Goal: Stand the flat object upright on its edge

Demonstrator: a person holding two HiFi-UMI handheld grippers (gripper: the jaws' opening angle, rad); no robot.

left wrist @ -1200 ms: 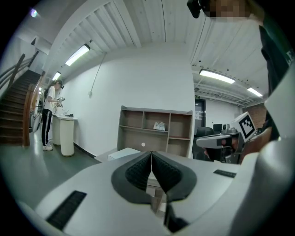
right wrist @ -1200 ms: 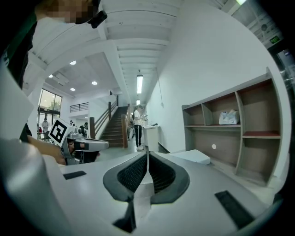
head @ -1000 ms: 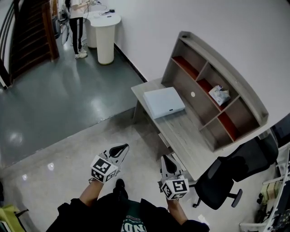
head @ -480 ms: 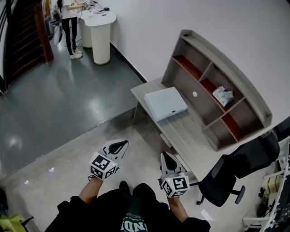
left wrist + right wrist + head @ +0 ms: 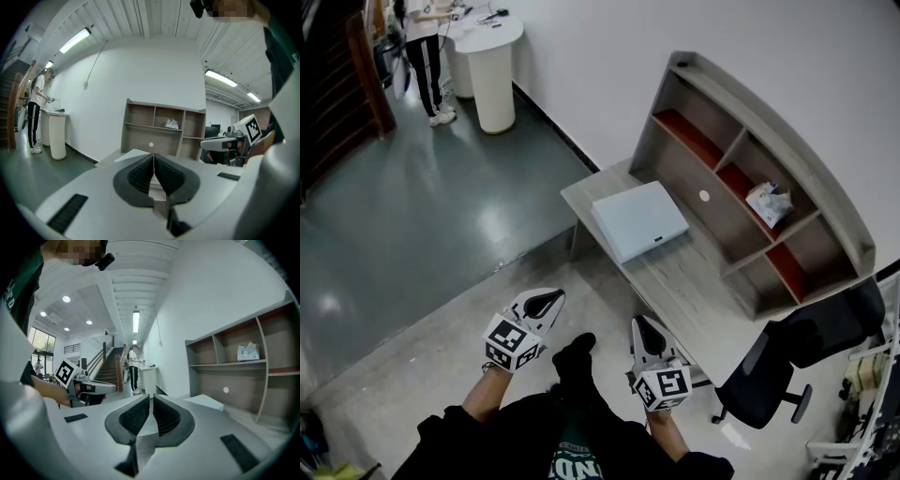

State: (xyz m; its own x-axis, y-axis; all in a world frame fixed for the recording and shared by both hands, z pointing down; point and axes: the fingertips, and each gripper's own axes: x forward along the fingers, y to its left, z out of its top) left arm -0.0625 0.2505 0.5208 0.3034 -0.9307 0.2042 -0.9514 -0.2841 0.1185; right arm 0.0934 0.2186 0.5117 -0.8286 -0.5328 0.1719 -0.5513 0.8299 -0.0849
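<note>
A flat white box [image 5: 639,219] lies on the wooden desk [image 5: 675,281] against the wall, in front of the shelf unit. It shows small in the right gripper view as a pale box [image 5: 205,402] ahead. My left gripper [image 5: 546,302] hangs over the floor, short of the desk, jaws shut with nothing between them. My right gripper [image 5: 643,330] is near the desk's front edge, also shut and empty. In the left gripper view the left gripper [image 5: 153,161] points at the desk and shelf.
A shelf unit [image 5: 750,178] with red-backed compartments stands on the desk; a tissue pack [image 5: 771,202] sits in one. A black office chair [image 5: 783,361] stands at the desk's right end. A person [image 5: 422,56] stands by a round white pedestal table [image 5: 490,66] far off.
Both grippers and the head have moved forward toward the desk; the desk and box now sit nearer and lower in the head view. A foot steps forward between the grippers.
</note>
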